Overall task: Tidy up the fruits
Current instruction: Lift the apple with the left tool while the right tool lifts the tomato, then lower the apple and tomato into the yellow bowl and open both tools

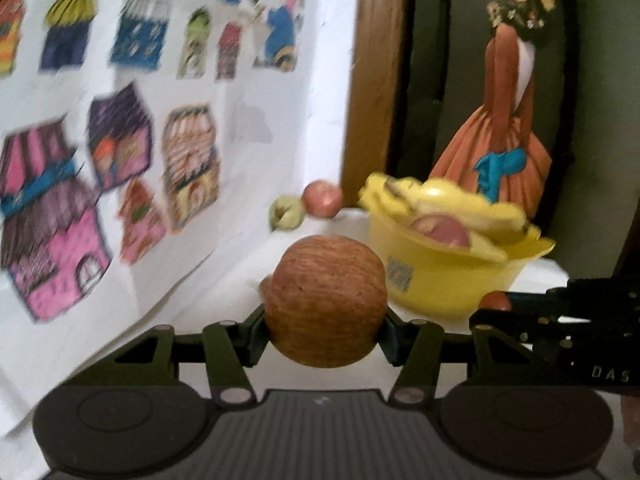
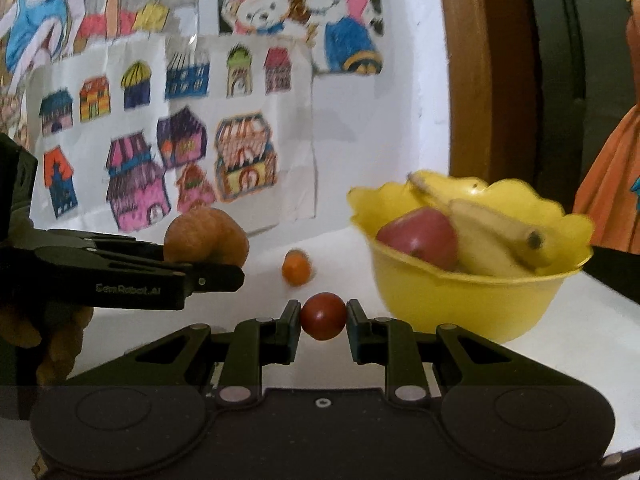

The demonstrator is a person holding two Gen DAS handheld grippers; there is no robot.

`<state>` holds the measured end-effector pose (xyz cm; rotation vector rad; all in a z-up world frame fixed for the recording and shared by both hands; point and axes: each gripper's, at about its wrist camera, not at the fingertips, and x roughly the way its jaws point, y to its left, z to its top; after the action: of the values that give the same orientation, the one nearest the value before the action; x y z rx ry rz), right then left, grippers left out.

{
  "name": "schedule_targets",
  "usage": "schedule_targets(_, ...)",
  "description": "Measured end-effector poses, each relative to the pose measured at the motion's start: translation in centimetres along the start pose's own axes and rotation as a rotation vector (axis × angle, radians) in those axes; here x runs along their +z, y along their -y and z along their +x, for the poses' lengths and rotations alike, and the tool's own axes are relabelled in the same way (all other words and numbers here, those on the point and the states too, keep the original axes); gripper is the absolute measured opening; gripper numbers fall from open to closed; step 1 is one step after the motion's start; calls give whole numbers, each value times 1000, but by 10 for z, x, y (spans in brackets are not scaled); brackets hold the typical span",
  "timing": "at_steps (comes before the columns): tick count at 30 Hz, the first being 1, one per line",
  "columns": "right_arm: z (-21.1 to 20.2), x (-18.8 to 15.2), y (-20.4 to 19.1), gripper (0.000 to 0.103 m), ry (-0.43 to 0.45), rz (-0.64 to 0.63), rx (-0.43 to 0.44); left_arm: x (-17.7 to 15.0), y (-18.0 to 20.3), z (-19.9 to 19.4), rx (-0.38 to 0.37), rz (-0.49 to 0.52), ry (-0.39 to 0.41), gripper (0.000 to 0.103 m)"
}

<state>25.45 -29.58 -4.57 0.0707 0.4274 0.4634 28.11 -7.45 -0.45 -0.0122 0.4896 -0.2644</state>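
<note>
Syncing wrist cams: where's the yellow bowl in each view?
Left wrist: yellow bowl right of centre, behind the apple held in the left tool.
Right wrist: yellow bowl right of centre, mid-height.
Shared landmark: the house drawings on the wall.

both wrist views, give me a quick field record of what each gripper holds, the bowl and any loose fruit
left gripper: shut on large reddish-brown apple
right gripper: shut on small red round fruit
yellow bowl: holds bananas and a red apple
loose on white surface: small orange fruit, green fruit, pink-red apple
sharpness: background blurred
</note>
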Motion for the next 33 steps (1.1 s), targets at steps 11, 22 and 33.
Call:
schedule_targets(11,-14,21,40,26,114,7,-104,44,39,23,-96,5,124,59)
schedule_targets(22,3,13,58,26,111,4,-159,60,62,71,-128,8,117,59)
schedule_targets(33,13,11,60,27,96,4,-168,58,59,96,-102,-26,64,59)
